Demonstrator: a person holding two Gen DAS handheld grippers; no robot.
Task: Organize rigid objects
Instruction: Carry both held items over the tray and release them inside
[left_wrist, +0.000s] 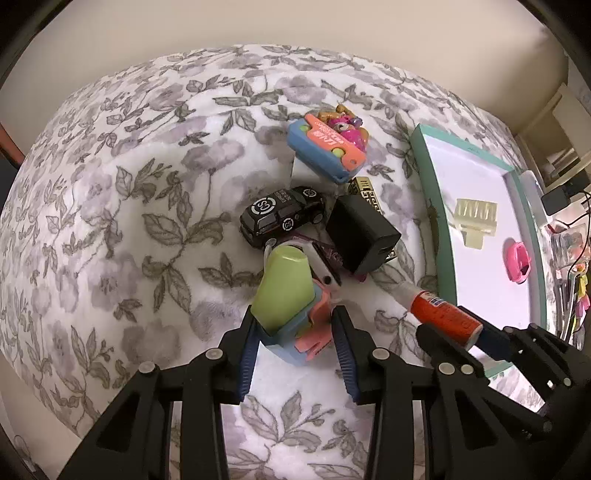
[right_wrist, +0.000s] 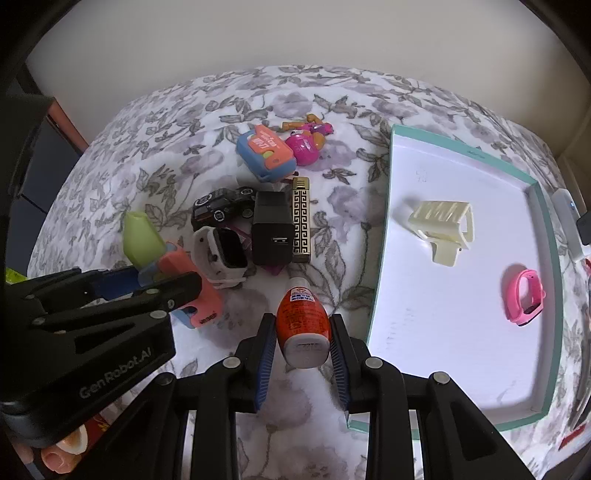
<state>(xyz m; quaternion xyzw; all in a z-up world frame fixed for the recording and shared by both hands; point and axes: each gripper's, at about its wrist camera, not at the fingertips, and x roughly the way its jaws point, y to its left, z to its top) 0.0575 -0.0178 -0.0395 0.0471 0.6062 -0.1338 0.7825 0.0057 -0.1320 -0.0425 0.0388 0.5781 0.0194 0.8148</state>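
Two items, a cream hair clip (right_wrist: 441, 225) and a pink band (right_wrist: 524, 297), lie in the tray (right_wrist: 380, 258). Your right gripper (right_wrist: 303, 350) clamps the glue bottle (right_wrist: 303, 325); your left gripper (left_wrist: 295, 339) straddles, not visibly clamping, the green-capped toy (left_wrist: 284, 291). The remaining pile stays on the floral cloth (right_wrist: 184, 155).

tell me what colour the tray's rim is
Teal, around a white inside; the tray shows best in the right wrist view.
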